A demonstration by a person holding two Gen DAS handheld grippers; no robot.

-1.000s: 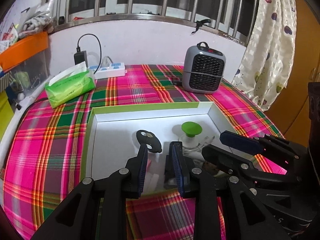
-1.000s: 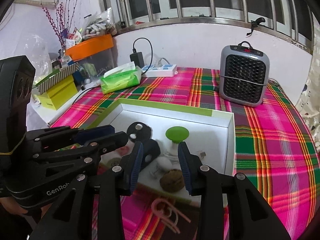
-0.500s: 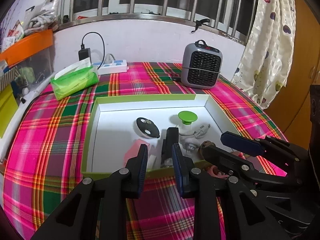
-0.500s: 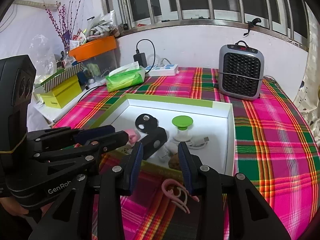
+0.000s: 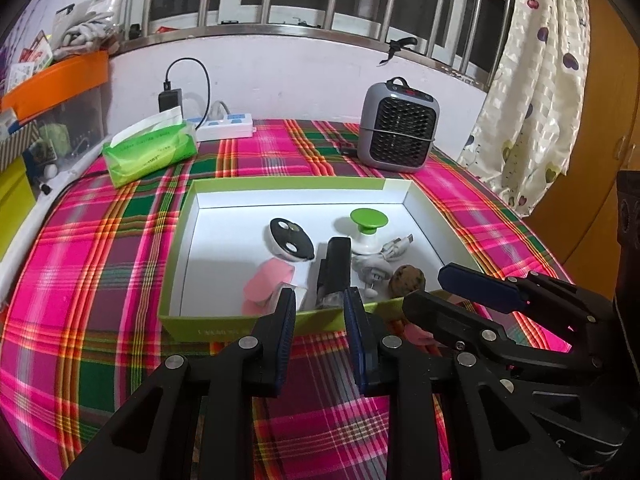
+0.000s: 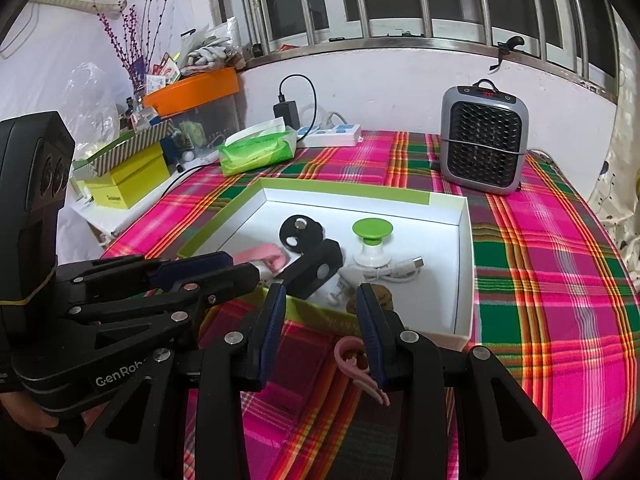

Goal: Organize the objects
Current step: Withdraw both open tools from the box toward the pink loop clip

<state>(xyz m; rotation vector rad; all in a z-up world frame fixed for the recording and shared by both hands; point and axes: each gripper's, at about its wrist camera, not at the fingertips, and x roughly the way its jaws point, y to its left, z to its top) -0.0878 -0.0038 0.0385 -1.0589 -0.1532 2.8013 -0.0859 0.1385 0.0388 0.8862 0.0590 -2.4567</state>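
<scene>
A shallow white box with a green rim (image 5: 280, 184) (image 6: 344, 190) lies on the plaid cloth. It holds a black round piece (image 5: 290, 238), a green-capped white knob (image 5: 368, 218), a black block (image 5: 334, 268), a white cable (image 5: 384, 256), a pink item (image 5: 266, 284) and a brown ball (image 5: 407, 280). My left gripper (image 5: 320, 304) hovers open just short of the box's near wall, with nothing between its pads. The right gripper (image 6: 320, 300) hangs open beside it, also outside the box. A pink clip (image 6: 352, 364) lies on the cloth by its right finger, not gripped.
A grey fan heater (image 5: 396, 136) stands behind the box at the right. A green tissue pack (image 5: 150, 152) and a white power strip (image 5: 224, 126) sit at the back left. Yellow boxes (image 6: 128, 184) and clutter line the left edge; a curtain (image 5: 532, 80) hangs at the right.
Both grippers have drawn back from over the box to just outside its near wall. The left jaws have narrowed slightly. The pink clip has come into view under the right gripper.
</scene>
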